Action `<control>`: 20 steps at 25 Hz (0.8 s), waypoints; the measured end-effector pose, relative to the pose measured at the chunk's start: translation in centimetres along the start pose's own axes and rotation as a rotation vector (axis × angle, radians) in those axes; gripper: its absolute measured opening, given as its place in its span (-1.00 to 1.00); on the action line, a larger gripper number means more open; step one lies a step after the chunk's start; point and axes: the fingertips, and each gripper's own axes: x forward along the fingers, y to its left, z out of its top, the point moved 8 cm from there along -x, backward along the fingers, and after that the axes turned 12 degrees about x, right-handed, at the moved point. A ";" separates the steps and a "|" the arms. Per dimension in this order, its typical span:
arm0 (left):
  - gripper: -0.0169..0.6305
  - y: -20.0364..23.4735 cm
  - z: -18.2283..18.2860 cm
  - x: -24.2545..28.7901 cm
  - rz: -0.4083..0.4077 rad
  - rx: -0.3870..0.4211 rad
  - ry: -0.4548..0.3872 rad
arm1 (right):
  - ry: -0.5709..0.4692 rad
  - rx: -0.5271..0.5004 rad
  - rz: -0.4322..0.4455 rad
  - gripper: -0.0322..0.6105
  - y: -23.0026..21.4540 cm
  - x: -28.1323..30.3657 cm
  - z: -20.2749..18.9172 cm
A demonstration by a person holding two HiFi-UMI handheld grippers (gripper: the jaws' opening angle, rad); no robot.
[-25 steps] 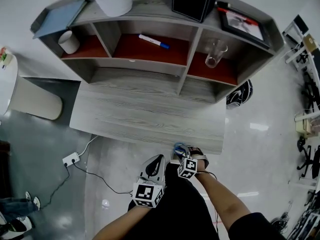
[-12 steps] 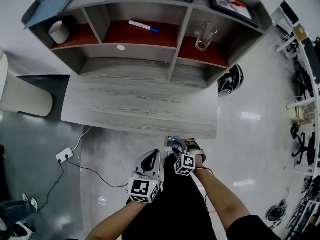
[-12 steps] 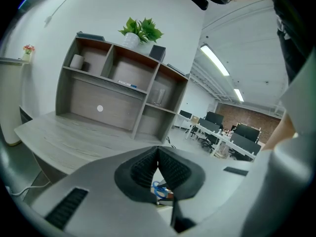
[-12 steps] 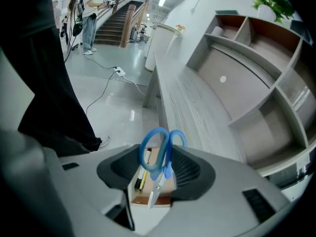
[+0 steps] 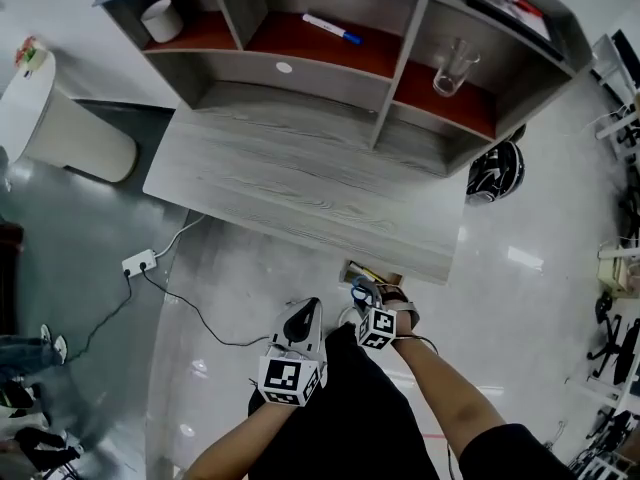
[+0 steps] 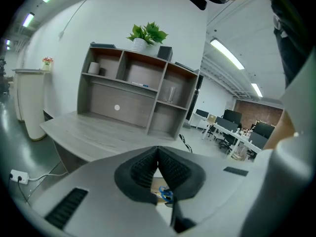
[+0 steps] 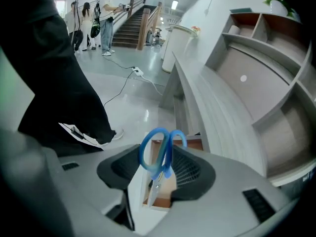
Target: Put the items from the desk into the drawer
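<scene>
Currently, I find the right tool [image 5: 362,293] clamped on the scissors [image 7: 157,154]. Its pads close on them just below the blue handle loops. The loops stand out past the jaw tips and the blades point back toward the tool body. The scissors are held just beside the open drawer [image 5: 372,273], which sticks out from under the desk's near edge, close to its right corner. The drawer's brown inside shows between the jaws in the right gripper view.

The left tool [image 5: 302,320] hangs beside the right one, on the near side of the desk [image 5: 300,188] and apart from it. Its ribbed pads meet at the tips with nothing between them.

Along the desk's far edge stands a shelf unit [image 5: 385,108]. A marker [image 5: 333,29] lies in its middle compartment, a glass [image 5: 450,66] stands upright in the right one and a white cup [image 5: 160,20] in the left one.
</scene>
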 end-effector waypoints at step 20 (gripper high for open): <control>-0.91 -2.3 -3.8 0.4 0.022 -0.039 0.063 | 0.062 0.065 0.014 -0.69 -3.0 6.2 -2.4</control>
